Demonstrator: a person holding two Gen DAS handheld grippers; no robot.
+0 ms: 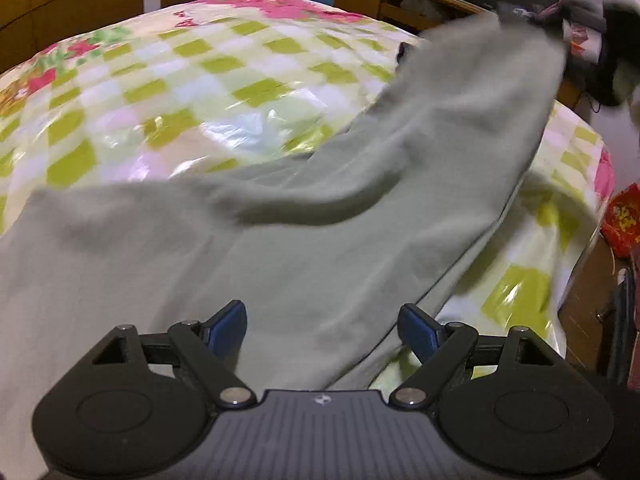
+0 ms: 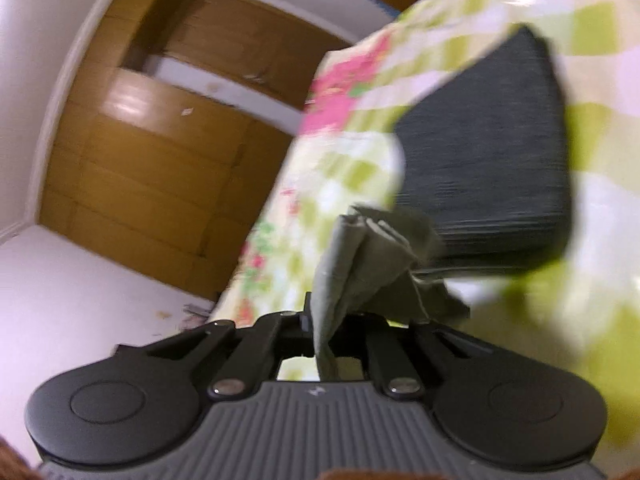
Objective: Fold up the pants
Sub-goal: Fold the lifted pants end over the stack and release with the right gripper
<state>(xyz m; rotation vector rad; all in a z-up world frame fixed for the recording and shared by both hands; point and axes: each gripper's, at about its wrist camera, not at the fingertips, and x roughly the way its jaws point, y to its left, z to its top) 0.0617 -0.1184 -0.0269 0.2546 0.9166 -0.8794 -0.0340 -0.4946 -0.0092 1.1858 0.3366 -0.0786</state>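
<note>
Grey-green pants (image 1: 304, 208) lie across the bed, stretched from the near left up to the far right, where their far end is lifted. My left gripper (image 1: 322, 330) is open just above the near part of the pants, blue fingers (image 1: 230, 326) apart with cloth between and under them. My right gripper (image 2: 340, 320) is shut on a bunched end of the pants (image 2: 368, 256) and holds it above the bed. Its fingertips are hidden by the cloth.
The bed has a shiny green-checked, pink-flowered cover (image 1: 180, 80). A dark folded garment (image 2: 492, 160) lies on it near my right gripper. A wooden desk (image 1: 400, 0) with clutter stands behind the bed, wooden wardrobes (image 2: 160, 140) beside it, a red bag (image 1: 624, 220) at the right.
</note>
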